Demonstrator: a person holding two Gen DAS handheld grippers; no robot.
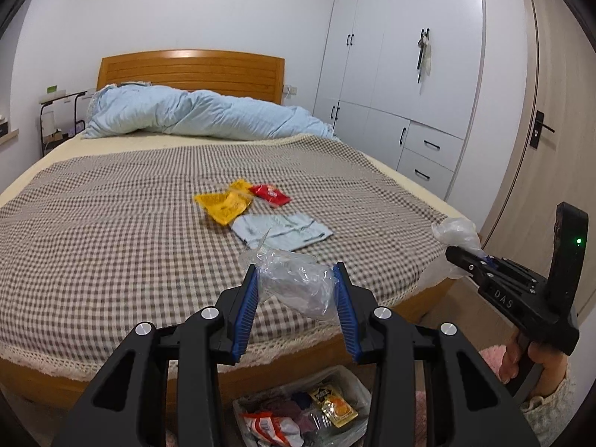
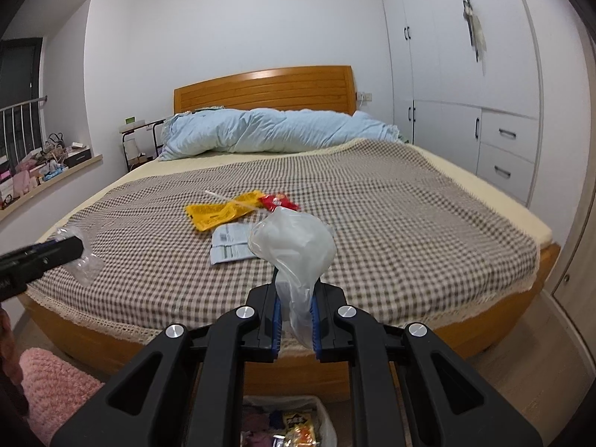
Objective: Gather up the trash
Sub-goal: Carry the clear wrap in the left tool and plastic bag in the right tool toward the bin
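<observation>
My left gripper [image 1: 296, 273] is shut on a crumpled clear plastic wrapper [image 1: 298, 285], held above the foot of the bed; it also shows in the right wrist view [image 2: 83, 260]. My right gripper [image 2: 294, 298] is shut on a whitish plastic bag [image 2: 292, 242], also seen at the right of the left wrist view [image 1: 456, 232]. On the checked bedspread [image 1: 111, 223] lie a yellow packet [image 1: 223, 205], a red packet [image 1: 270, 194] and a pale blue pouch [image 1: 283, 231]. A trash bin [image 1: 301, 409] with wrappers stands on the floor below both grippers.
A light blue duvet [image 1: 193, 115] lies by the wooden headboard [image 1: 190, 70]. White wardrobes [image 1: 402, 74] and a door [image 1: 551, 130] stand to the right. A pink rug [image 2: 52, 383] lies on the floor. A cluttered window sill [image 2: 44, 171] is at the left.
</observation>
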